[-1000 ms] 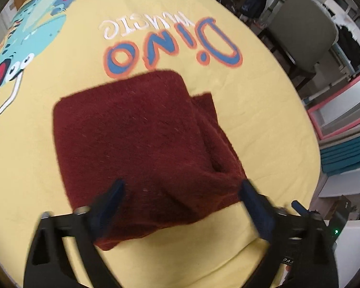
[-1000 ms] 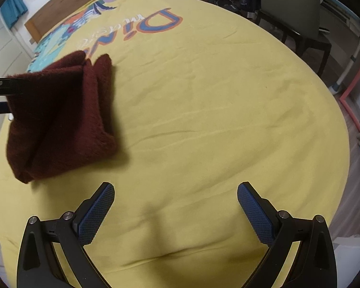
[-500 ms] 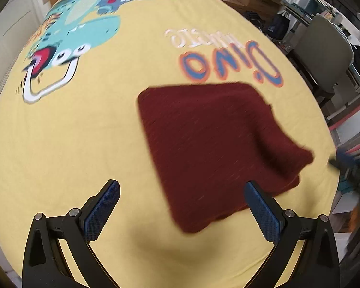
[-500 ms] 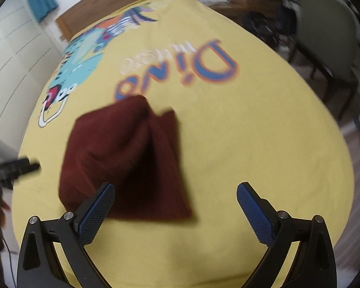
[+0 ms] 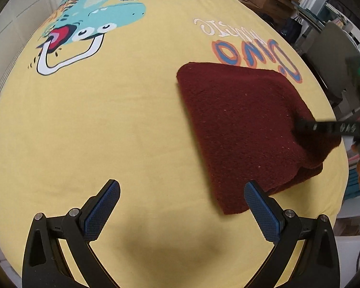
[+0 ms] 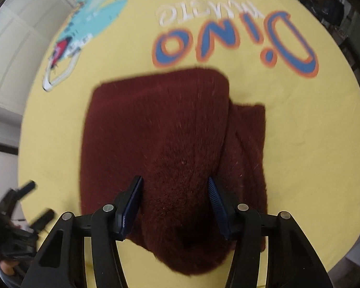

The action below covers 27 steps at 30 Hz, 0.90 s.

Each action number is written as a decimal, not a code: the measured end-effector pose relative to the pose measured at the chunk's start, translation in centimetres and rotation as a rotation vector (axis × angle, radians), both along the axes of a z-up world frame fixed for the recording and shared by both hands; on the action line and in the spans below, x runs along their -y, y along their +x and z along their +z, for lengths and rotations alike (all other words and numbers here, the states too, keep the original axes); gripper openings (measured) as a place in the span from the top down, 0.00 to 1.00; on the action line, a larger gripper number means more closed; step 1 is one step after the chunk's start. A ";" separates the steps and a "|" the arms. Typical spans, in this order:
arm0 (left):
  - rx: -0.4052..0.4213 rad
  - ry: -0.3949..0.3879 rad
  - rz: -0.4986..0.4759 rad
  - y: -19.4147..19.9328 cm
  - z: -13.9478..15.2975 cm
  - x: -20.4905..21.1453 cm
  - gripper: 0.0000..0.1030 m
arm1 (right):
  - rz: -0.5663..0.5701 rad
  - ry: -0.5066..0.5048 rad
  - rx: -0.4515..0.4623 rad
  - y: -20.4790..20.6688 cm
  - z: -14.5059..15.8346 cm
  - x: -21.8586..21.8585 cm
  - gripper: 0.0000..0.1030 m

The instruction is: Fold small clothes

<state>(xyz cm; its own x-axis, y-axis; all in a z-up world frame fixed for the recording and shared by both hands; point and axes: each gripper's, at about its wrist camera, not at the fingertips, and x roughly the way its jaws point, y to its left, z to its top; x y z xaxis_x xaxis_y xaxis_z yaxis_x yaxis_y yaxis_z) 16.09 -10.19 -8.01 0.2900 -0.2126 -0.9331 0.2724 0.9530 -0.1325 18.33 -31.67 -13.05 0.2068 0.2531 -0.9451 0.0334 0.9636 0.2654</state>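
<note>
A dark red, fuzzy knitted garment (image 5: 247, 129), folded into a rough rectangle, lies on a yellow bed sheet (image 5: 122, 124) printed with a teal cartoon dinosaur (image 5: 100, 16) and blue-and-orange "Dino" lettering (image 6: 237, 40). In the left wrist view the garment sits toward 2 o'clock, with the lettering just past its far edge and the dinosaur up at 11 o'clock. The left hand-held gripper (image 5: 181, 207) hangs over bare sheet with its 2 blue-padded fingers (image 5: 100, 212) spread wide and nothing between them; only the right pad's tip overlaps the garment's near corner in the picture. The right hand-held gripper (image 6: 174, 204) points steeply down at the near edge of the garment, and its jaws have just been closing: a raised hump of the red knit stands between the 2 pads (image 6: 129, 206), which press against it on both sides. In the left wrist view that same gripper reaches in from 3 o'clock onto the garment's right edge. A second folded layer shows along the garment's right side.
</note>
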 end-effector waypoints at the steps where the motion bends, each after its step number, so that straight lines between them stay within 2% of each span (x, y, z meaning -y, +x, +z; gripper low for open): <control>1: -0.010 0.000 -0.002 0.1 -0.1 -0.1 0.01 | 0.001 -0.010 -0.033 -0.1 -0.9 0.0 0.49; 2: -0.019 0.005 -0.008 0.1 -0.3 -0.2 0.01 | -0.002 -0.011 -0.052 -0.1 -1.4 0.1 0.52; 4: -0.021 0.021 -0.013 0.0 -0.7 -0.4 0.01 | -0.023 0.027 -0.081 -0.7 -2.2 0.9 0.68; 6: -0.026 0.035 -0.021 -0.1 -1.2 -0.4 0.01 | -0.042 0.065 -0.068 -1.3 -2.1 1.7 0.74; 10: -0.052 0.013 -0.002 0.0 -2.0 -0.5 0.01 | -0.088 0.132 0.017 -3.2 -0.8 4.1 0.79; 15: -0.060 0.000 -0.008 -0.1 -1.8 0.1 0.01 | -0.123 0.091 0.061 -5.7 -0.8 6.4 0.81; 19: -0.053 0.016 -0.030 -0.2 -1.9 0.9 0.01 | -0.150 0.125 0.097 -8.3 -0.6 7.9 0.81; 23: -0.065 0.000 -0.026 0.0 -2.3 2.0 0.01 | -0.165 0.078 0.089 -8.4 -2.6 8.0 0.77; 27: -0.070 0.026 -0.073 -0.5 -2.4 3.2 0.01 | -0.209 0.088 0.093 -8.2 -3.3 8.3 0.53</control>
